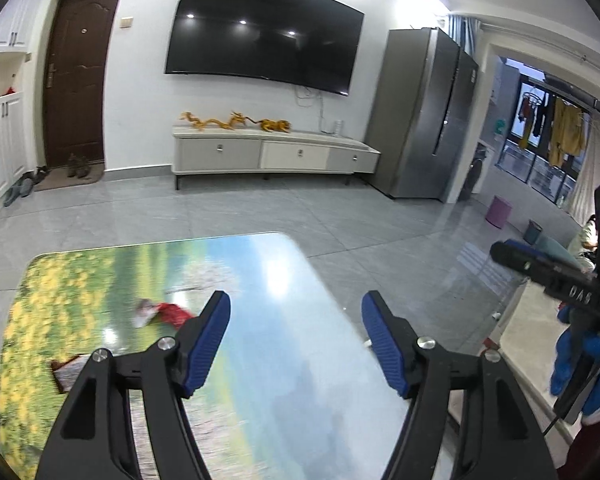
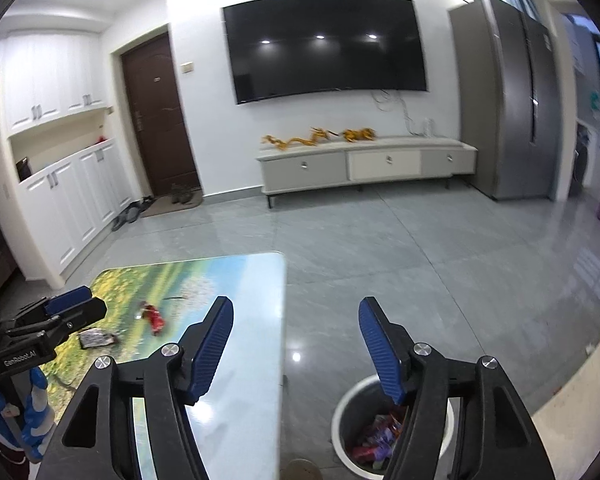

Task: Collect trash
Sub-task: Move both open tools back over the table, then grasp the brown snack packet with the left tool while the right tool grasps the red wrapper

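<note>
Both grippers, left gripper point(image 1: 296, 304) and right gripper point(image 2: 296, 310), are hanging open and empty, since the red wrapper point(image 1: 168, 313) is lying on the table point(image 1: 260, 264) just beyond the left fingers, while the bin point(image 2: 350, 412) is sitting under the right fingers.

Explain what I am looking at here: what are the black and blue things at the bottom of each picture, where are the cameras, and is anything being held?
No robot here: a person carries a hand-held tool in each hand, each ending in two-fingered tongs with blue pads. Each picture comes from a camera on one tool, looking along its fingers. The left tongs and the right tongs both stand open with nothing between them. The left camera also catches the other tool and a blue-gloved hand at its right edge. Below is a low table with a printed landscape top. On it lie a red wrapper and a flat dark packet. On the floor beside the table stands a bin with colourful wrappers inside.
</note>
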The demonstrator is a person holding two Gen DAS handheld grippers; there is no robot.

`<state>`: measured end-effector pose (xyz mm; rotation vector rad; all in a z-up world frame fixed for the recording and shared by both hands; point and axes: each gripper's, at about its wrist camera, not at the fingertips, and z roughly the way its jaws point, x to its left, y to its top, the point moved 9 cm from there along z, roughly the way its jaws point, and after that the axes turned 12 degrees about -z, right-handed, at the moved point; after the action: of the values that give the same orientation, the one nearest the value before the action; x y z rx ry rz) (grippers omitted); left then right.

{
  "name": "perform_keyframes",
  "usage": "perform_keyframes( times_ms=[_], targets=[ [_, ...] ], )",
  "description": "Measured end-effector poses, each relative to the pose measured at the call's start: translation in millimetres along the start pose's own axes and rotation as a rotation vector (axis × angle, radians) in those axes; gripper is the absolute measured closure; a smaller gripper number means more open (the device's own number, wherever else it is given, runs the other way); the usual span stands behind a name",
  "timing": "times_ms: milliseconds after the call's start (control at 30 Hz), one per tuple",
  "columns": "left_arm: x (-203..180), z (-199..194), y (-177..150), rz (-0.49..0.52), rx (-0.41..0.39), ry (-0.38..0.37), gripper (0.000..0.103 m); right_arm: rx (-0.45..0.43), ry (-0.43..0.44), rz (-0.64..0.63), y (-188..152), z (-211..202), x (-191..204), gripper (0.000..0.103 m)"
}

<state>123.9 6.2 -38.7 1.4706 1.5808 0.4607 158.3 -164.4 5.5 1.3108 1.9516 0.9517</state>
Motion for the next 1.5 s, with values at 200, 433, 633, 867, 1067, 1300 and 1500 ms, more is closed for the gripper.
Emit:
perform_keyframes(
  times_ms=[200, 433, 633, 867, 1067, 1300, 1500],
  targets=[
    [68, -28, 4, -0.028, -0.025, 0.068, 0.036, -0.001, 0.052, -0.059, 14, 16, 43, 0.04],
    [142, -37, 7, -0.031, -0.019, 0.157, 0.036, 0.019, 0.117, -0.113, 25, 44, 88, 0.04],
    [194, -24, -13, -0.008, 0.068, 0.196, 0.026, 0.064, 0.172, -0.154, 22, 78, 122, 0.04],
    [236, 8, -35, 0.022, 0.18, 0.199, 0.026, 0.161, 0.25, -0.203, 7, 137, 163, 0.039],
    [261, 38, -44, 0.05, 0.258, 0.183, 0.026, 0.241, 0.332, -0.261, -5, 194, 204, 0.039],
    [268, 65, -58, 0.065, 0.332, 0.139, 0.026, 0.321, 0.381, -0.338, -23, 251, 240, 0.039],
    [271, 75, -65, 0.05, 0.344, 0.115, 0.028, 0.365, 0.396, -0.371, -34, 288, 253, 0.039]
  ],
)
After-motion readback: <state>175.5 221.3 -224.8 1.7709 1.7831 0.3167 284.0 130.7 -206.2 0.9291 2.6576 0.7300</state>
